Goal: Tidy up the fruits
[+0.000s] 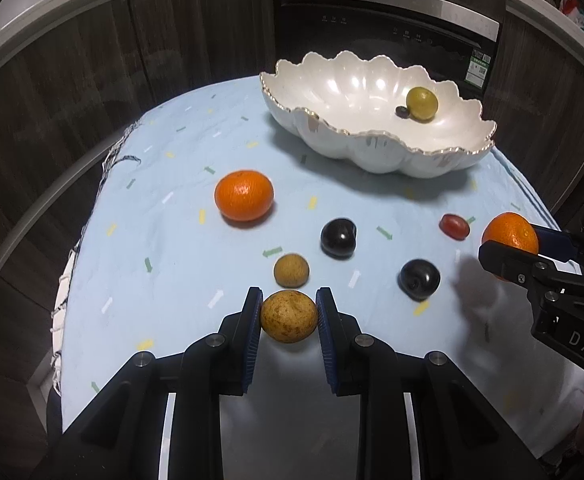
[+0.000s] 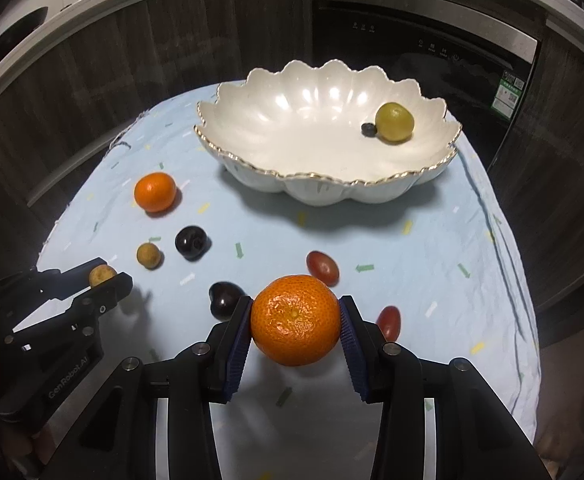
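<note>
My left gripper (image 1: pixel 289 300) is shut on a speckled brown longan (image 1: pixel 289 318), held just above the blue cloth. My right gripper (image 2: pixel 295 305) is shut on a tangerine (image 2: pixel 295 326), also off the cloth. Each gripper shows in the other's view: the right gripper (image 1: pixel 511 242) at the right edge, the left gripper (image 2: pixel 110 274) at the left. Behind them stands a white scalloped bowl (image 2: pixel 292 128) holding a green fruit (image 2: pixel 394 123) and a small dark berry (image 2: pixel 369 129). Loose on the cloth lie another tangerine (image 1: pixel 244 195), a second longan (image 1: pixel 291 270), two dark plums (image 1: pixel 338 238) (image 1: pixel 419 279) and two red grapes (image 2: pixel 322 267) (image 2: pixel 388 322).
The light blue cloth (image 1: pixel 152 240) covers a small table with its edges close on the left and right. Dark wooden cabinets (image 1: pixel 72 80) and a black built-in appliance (image 1: pixel 371 32) stand right behind the bowl (image 1: pixel 331 92).
</note>
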A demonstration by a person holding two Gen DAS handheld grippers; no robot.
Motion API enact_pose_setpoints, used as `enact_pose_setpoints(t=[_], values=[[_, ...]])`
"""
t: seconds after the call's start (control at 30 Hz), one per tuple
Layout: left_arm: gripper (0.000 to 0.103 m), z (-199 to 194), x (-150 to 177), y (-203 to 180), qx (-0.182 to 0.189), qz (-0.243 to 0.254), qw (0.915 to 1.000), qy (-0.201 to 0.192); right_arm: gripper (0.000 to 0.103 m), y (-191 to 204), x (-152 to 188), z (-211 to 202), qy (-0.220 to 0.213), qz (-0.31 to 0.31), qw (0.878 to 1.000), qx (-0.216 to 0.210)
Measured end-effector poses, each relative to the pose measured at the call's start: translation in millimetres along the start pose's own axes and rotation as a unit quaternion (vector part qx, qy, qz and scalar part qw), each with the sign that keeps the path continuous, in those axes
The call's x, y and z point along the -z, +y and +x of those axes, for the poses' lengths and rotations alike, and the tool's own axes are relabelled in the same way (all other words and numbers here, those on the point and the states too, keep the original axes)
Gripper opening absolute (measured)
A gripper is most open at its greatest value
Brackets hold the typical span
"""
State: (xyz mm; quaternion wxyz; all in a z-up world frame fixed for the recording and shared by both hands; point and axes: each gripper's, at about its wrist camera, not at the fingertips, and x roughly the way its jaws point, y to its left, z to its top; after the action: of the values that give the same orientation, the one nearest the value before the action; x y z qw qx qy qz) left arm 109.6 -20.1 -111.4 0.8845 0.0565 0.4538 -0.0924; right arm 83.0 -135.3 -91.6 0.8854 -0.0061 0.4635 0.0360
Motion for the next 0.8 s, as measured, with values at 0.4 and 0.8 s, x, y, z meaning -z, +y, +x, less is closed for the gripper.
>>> enact_pose_setpoints(t=[0.4,0.8], values=[[0.027,-5,-28,-5,0.014,-0.003,0.9998,-0.016,0.044,-10,-24,-13,-0.027,0.01,1.0,0.009],[0.027,-6,-73,-10,0.024,-0.003,0.999,-0.039,0.044,-30,-59,-19,-0.056,0.029,0.998,0.023]])
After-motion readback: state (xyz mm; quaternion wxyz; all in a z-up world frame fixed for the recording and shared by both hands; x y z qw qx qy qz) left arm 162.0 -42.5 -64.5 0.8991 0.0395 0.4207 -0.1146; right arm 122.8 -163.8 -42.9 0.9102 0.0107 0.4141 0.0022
